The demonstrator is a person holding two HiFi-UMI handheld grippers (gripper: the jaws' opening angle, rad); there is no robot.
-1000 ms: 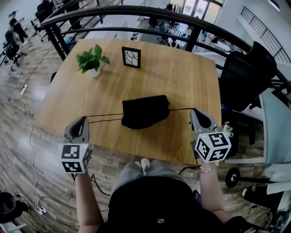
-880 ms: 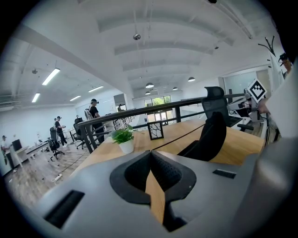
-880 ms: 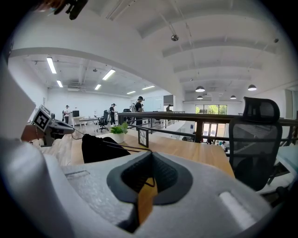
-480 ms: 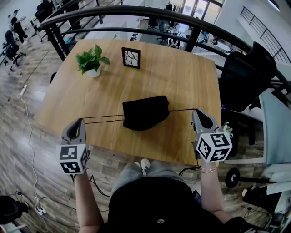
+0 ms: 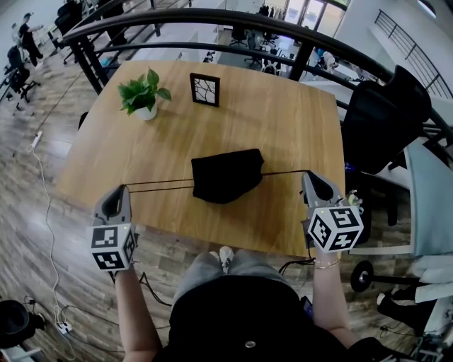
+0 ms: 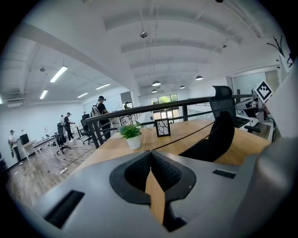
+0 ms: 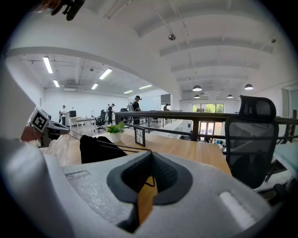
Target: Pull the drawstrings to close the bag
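A black drawstring bag (image 5: 226,174) lies on the wooden table (image 5: 283,113) near its front edge, its mouth gathered. Two black cords (image 5: 159,185) run taut from the bag's left side into my left gripper (image 5: 122,189), which is shut on them just off the table's front left edge. A single cord (image 5: 283,172) stretches from the bag's right side into my right gripper (image 5: 308,174), shut on it by the front right corner. In the left gripper view the cord (image 6: 186,138) leads to the bag (image 6: 212,139). In the right gripper view the cords (image 7: 125,148) reach the bag (image 7: 95,148).
A potted plant (image 5: 144,92) and a small picture frame (image 5: 204,89) stand at the table's far side. A black office chair (image 5: 382,117) sits to the right. A dark railing (image 5: 212,18) curves behind the table. Cables lie on the floor at left.
Both grippers have moved slightly outward, the left one to the left and nearer, the right one to the right. The cords are drawn straighter.
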